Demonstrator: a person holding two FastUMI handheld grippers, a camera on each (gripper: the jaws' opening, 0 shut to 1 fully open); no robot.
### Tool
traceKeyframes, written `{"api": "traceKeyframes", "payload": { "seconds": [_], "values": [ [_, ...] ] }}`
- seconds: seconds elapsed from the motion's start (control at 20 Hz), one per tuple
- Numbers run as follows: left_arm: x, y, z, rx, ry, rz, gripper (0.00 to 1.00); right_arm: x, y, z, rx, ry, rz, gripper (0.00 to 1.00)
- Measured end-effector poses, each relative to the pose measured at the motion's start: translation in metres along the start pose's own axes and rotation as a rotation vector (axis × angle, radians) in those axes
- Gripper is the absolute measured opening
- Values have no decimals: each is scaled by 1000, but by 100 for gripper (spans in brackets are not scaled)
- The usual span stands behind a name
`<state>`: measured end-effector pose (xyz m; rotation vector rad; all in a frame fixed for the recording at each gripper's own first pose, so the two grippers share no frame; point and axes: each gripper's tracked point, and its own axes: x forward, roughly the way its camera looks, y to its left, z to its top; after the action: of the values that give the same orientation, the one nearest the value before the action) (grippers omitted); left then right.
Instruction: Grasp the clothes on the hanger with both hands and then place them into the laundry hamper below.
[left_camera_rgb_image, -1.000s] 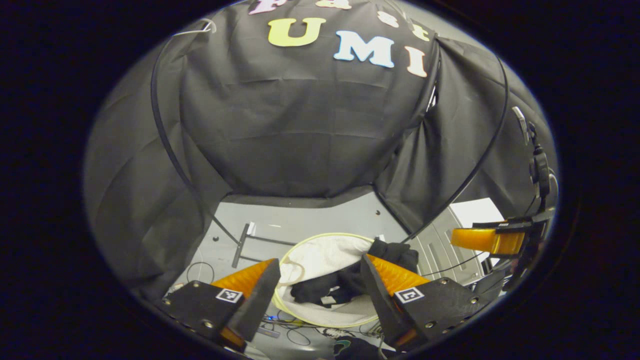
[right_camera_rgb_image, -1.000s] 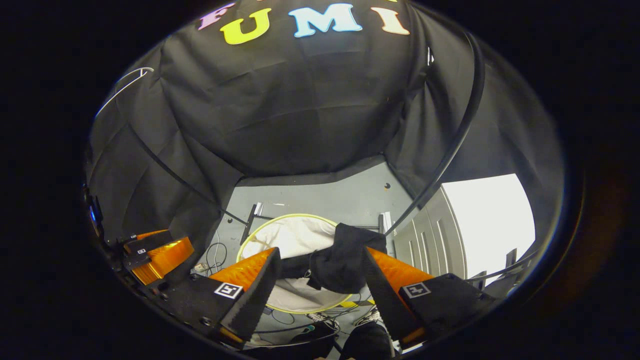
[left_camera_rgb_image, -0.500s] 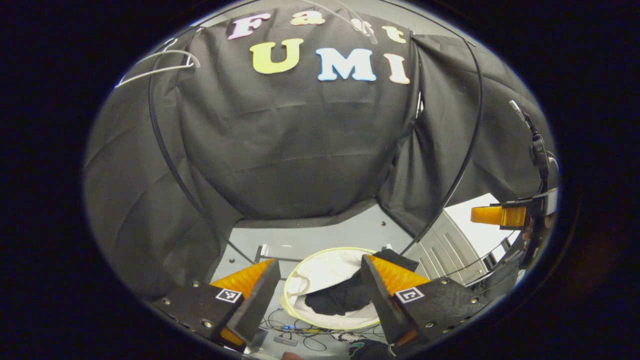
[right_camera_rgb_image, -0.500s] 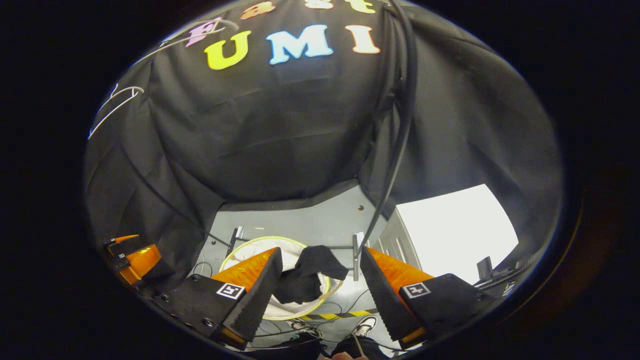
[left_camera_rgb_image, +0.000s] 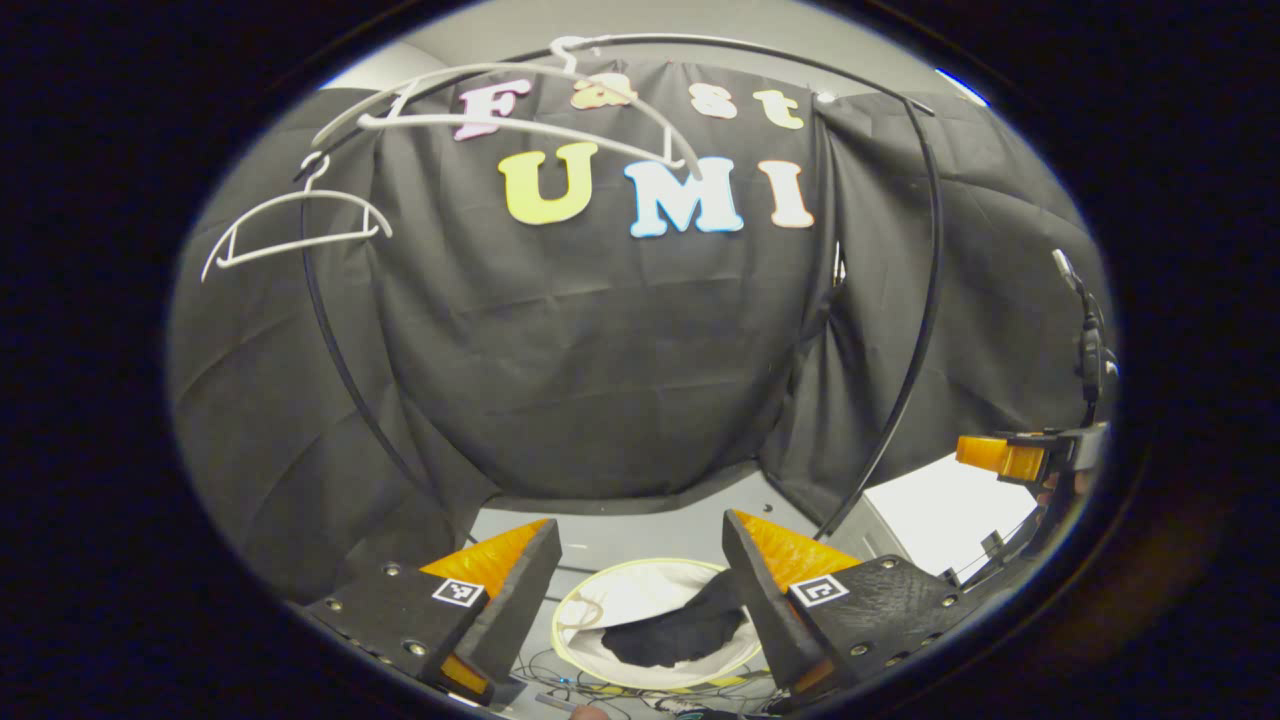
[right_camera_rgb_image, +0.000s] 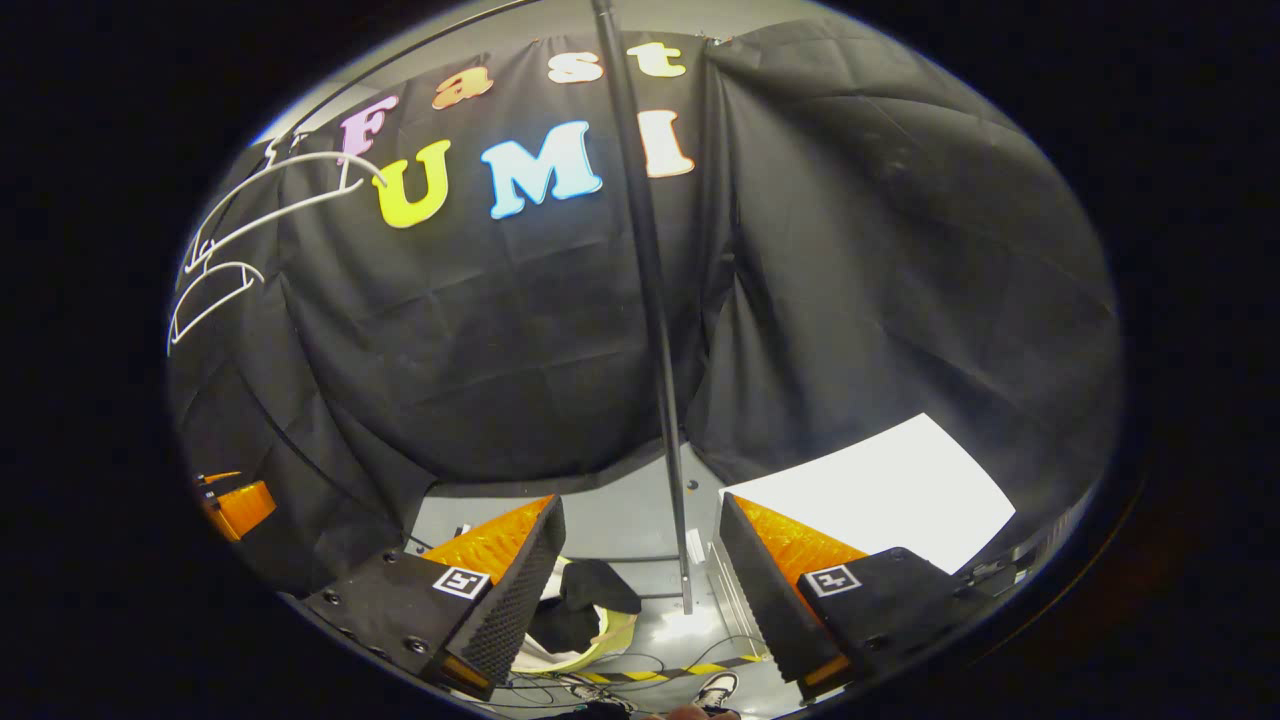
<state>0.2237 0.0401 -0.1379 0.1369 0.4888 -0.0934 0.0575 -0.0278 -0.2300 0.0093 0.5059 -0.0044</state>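
Note:
A round white laundry hamper (left_camera_rgb_image: 640, 598) with a yellow-green rim stands on the grey floor, low in the left gripper view. Black clothes (left_camera_rgb_image: 680, 630) lie inside it and drape over its right rim (right_camera_rgb_image: 585, 598). My left gripper (left_camera_rgb_image: 640, 580) hangs high above the hamper, open with nothing between its fingers. My right gripper (right_camera_rgb_image: 640, 560) is open and empty too, above the hamper's right side. Two bare white hangers (left_camera_rgb_image: 300, 225) hang on the black rail at the upper left. The right gripper's orange finger (left_camera_rgb_image: 1000, 457) shows at the right edge of the left gripper view.
A black rack pole (right_camera_rgb_image: 650, 330) rises just in front of the right gripper. A white panel (right_camera_rgb_image: 880, 495) lies to the right. Cables (left_camera_rgb_image: 620, 688) and yellow-black tape (right_camera_rgb_image: 690, 668) lie on the floor near the hamper. A shoe (right_camera_rgb_image: 715, 688) shows at the bottom.
Both grippers have risen and tilted up away from the hamper, which now looks smaller and lower. The hangers came into view. The black clothes stay in the hamper.

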Motion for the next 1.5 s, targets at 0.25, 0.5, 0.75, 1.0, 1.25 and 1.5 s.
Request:
{"api": "traceKeyframes", "payload": {
  "seconds": [0.25, 0.5, 0.75, 1.0, 1.25, 1.5],
  "values": [
    [-24, -46, 59, 33, -102, 44, 93, -14, -37, 18, 40, -84, 30, 98],
    [-43, -95, 112, 28, -186, 84, 92, -28, -67, 54, 28, -208, 23, 98],
    [-92, -117, 174, 40, -344, 70, 92, -60, -59, 106, 19, -370, 44, 98],
    [-137, -100, 226, -40, -482, 61, 92, -98, -37, 161, -8, -553, 63, 98],
    [-165, -53, 230, -104, -569, 73, 92, -127, -21, 169, 53, -616, 64, 98],
    [-162, -7, 213, -217, -599, 52, 92, -125, -9, 156, 45, -605, 4, 98]
  ]
}}
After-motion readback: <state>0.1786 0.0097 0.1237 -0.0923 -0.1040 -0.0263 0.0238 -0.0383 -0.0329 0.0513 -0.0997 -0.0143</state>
